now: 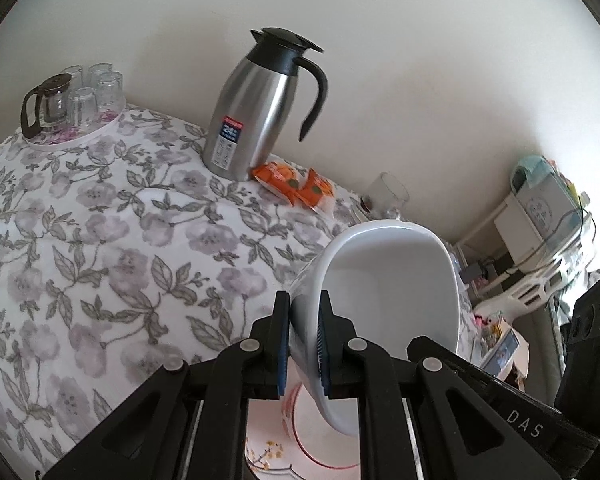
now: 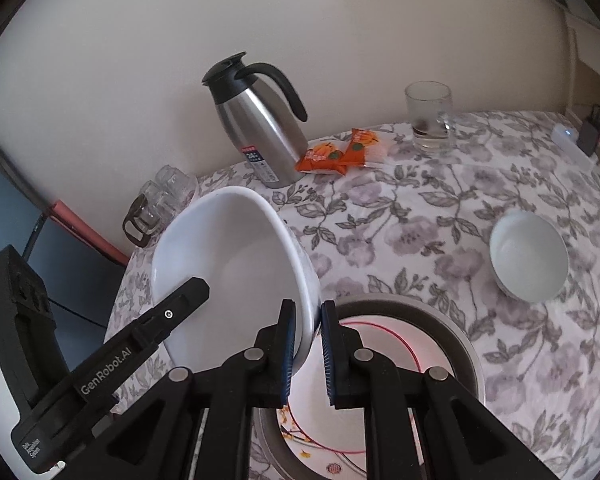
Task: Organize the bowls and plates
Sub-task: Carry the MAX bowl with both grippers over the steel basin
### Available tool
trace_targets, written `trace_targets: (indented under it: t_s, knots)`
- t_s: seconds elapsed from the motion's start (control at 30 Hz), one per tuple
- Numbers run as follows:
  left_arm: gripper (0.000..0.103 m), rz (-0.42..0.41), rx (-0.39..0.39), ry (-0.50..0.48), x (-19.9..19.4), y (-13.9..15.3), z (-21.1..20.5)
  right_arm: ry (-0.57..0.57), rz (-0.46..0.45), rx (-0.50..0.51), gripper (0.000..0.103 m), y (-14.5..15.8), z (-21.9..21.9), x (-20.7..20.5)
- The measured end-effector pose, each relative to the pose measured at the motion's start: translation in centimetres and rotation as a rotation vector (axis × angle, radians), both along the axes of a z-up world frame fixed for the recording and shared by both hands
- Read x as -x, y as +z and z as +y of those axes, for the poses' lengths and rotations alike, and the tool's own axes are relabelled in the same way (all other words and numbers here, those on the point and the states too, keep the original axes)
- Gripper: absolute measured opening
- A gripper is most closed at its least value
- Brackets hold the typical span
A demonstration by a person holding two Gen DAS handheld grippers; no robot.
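While you carry it, count the large white glazed ceramic bowl [image 2: 228, 264] as your principal item: both claws pinch it at once, lifted clear of the cloth and tilted with its mouth turned up and toward the wall.

Holds. Your left gripper [image 1: 304, 344] is closed on the rim of one side, one blue pad inside and one outside; your right gripper [image 2: 306, 344] is closed on the opposite rim in the same fashion. Neither claw is spread.

Position. The bowl hangs above the round plate with a red ring and grey outer rim [image 2: 452, 320], which lies on the floral grey-and-white tablecloth [image 2: 440, 216].

Handling, as judged. Rigid, fairly heavy for its size, smooth and slippery under rubber, brittle at the rim. A thin-edge pinch gives little purchase, so keep both grips level with each other; twisting one hand against the other could pry the rim loose. Set down gently; glaze on glaze chips.

Other stock. One small white ceramic bowl [image 2: 528, 258] stands well apart to the right. A stainless steel jug with black handle [image 2: 260, 136], orange snack packets [image 2: 332, 154] and a clear glass mug [image 2: 430, 118] sit near the wall; give them room.
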State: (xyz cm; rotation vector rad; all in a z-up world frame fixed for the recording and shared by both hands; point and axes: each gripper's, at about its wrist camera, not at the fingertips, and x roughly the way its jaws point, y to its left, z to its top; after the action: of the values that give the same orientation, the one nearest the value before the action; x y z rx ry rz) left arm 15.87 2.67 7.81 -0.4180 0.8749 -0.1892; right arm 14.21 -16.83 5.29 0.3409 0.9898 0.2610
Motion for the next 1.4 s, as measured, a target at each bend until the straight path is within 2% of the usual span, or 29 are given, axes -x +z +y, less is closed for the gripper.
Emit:
trace_targets:
  t_s: [0.2,0.5,0.73,1.4]
  knots:
    - [0.013,-0.006,-0.044,-0.040,1.2,-0.1,-1.8,-0.026,-0.011,0.005,0.014,-0.1,-1.3,1.6]
    - [0.013,0.020,-0.071,-0.078,2.4,-1.2,-3.6,-0.024,-0.032,0.076,0.014,-0.5,-2.0,3.5]
    - [0.013,0.024,-0.083,-0.091,3.1,-1.6,-4.0,-0.031,-0.035,0.053,0.014,-1.7,-2.8,4.7]
    - [0.013,0.081,-0.117,-0.116,3.5,-2.9,-5.2,-0.029,0.051,0.048,0.014,-3.6,-3.5,5.0]
